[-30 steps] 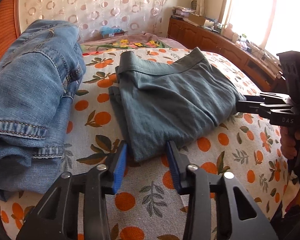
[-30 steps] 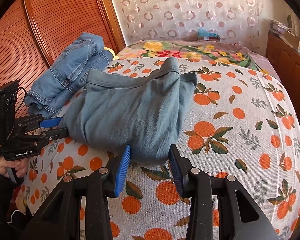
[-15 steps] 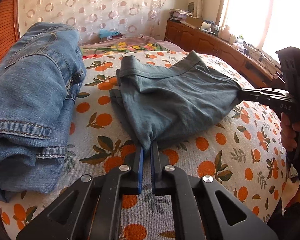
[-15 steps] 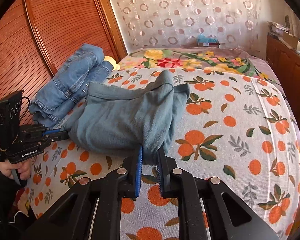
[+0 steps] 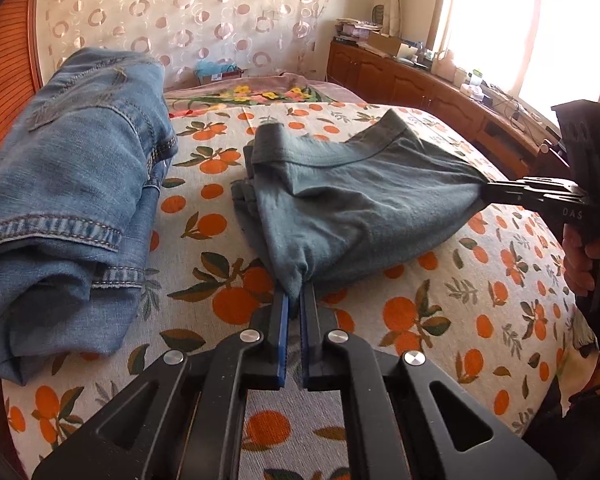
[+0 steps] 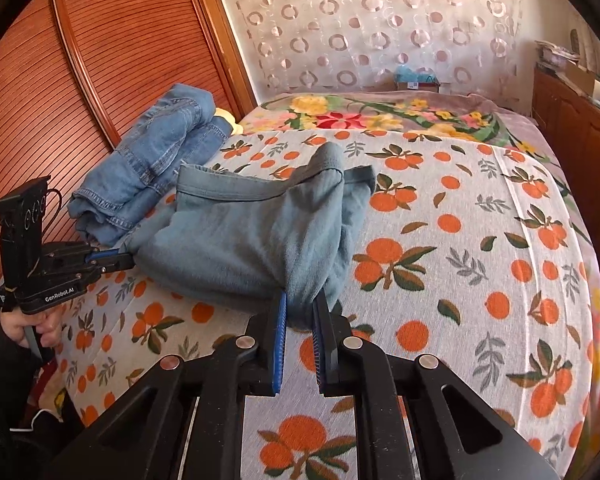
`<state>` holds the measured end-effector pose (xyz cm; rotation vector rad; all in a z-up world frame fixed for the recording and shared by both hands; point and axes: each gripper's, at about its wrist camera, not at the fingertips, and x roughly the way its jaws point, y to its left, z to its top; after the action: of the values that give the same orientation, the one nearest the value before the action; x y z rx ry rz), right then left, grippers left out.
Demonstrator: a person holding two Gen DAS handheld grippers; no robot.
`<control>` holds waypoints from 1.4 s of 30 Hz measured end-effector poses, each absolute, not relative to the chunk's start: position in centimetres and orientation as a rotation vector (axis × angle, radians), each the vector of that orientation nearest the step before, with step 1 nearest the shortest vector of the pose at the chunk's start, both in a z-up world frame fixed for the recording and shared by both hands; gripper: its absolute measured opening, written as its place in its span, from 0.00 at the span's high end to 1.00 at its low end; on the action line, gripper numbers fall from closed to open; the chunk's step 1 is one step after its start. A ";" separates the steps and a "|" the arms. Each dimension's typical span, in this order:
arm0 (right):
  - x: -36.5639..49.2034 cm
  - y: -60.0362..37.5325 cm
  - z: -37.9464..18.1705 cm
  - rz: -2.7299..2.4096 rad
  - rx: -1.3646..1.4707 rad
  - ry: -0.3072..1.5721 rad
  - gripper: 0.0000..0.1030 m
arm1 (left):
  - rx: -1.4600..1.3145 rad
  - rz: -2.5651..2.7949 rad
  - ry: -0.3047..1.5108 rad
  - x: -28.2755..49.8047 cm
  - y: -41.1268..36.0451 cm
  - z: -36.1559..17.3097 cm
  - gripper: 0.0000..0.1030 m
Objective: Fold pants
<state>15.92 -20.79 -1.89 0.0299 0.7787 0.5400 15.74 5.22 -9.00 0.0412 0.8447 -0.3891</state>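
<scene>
Both grippers — left gripper (image 5: 295, 294), right gripper (image 6: 302, 300) — each clenched on a near corner of grey-green pants (image 5: 352, 204).

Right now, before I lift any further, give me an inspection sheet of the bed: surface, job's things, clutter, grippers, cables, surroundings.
Surface: bedspread with an orange-fruit print, a floral blanket at the far end.
Job's things: grey-green pants, bunched, near edge raised at two corners, the rest on the bed.
Clutter: folded blue jeans beside the pants, at the wooden panel side.
Grippers: left gripper shut on one near corner of the pants; right gripper shut on the other, a fold of cloth between its jaws.
Cables: loose wires on the window-side counter; a black loop on the left gripper's camera block.
Surroundings: ring-patterned curtain, slatted wooden panel, bright window.
</scene>
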 end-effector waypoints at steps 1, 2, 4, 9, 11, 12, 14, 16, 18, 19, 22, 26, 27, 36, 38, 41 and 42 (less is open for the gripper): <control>15.5 -20.7 -1.6 0.541 0.014 0.771 0.89 | 0.042 -0.393 0.843 15.5 5.2 -8.7 0.94; 15.2 -20.7 -1.4 0.544 0.005 0.767 0.89 | 0.047 -0.396 0.842 15.2 5.2 -8.5 0.94; 14.7 -20.6 -1.1 0.544 -0.006 0.771 0.89 | 0.060 -0.402 0.841 14.8 5.0 -8.2 0.94; 14.2 -20.2 -1.3 0.530 -0.042 0.794 0.88 | 0.068 -0.406 0.864 14.3 4.9 -8.6 0.94; 14.3 -20.1 -1.3 0.525 -0.043 0.801 0.85 | 0.070 -0.396 0.866 14.4 4.9 -8.5 0.94; 14.2 -20.1 -1.1 0.515 -0.049 0.802 0.83 | 0.070 -0.385 0.863 14.3 5.1 -8.4 0.94; 14.1 -20.0 -0.8 0.513 -0.061 0.797 0.82 | 0.060 -0.377 0.861 14.4 5.3 -8.1 0.89; 14.0 -20.2 -0.2 0.487 -0.078 0.782 0.82 | 0.053 -0.361 0.856 14.4 5.7 -7.7 0.82; 14.0 -20.6 0.5 0.466 -0.078 0.766 0.80 | 0.044 -0.355 0.849 14.7 6.0 -7.4 0.74; 14.0 -20.7 0.8 0.458 -0.077 0.756 0.77 | 0.042 -0.351 0.846 14.9 6.0 -7.3 0.72; 14.2 -20.9 1.5 0.453 -0.076 0.735 0.76 | 0.040 -0.338 0.841 15.8 5.8 -7.2 0.56; 14.6 -20.3 1.6 0.460 -0.090 0.721 0.75 | 0.040 -0.342 0.829 16.5 5.3 -6.7 0.55; 14.8 -20.1 1.6 0.465 -0.094 0.719 0.74 | 0.041 -0.343 0.826 16.6 5.2 -6.6 0.54; 18.3 -17.7 0.1 0.509 -0.118 0.735 0.63 | 0.061 -0.361 0.818 19.9 3.0 -6.4 0.54; 19.6 -17.3 -0.3 0.507 -0.120 0.740 0.63 | 0.067 -0.358 0.824 20.7 2.7 -6.7 0.54; 21.7 -17.0 -0.8 0.497 -0.120 0.747 0.63 | 0.076 -0.352 0.836 21.8 2.4 -7.2 0.54; 22.2 -17.0 -0.9 0.493 -0.118 0.750 0.63 | 0.076 -0.351 0.840 22.1 2.3 -7.3 0.54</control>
<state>22.22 -16.95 -0.93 -0.1178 0.7497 0.4930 22.14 2.32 -7.34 0.0764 0.8398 -0.3511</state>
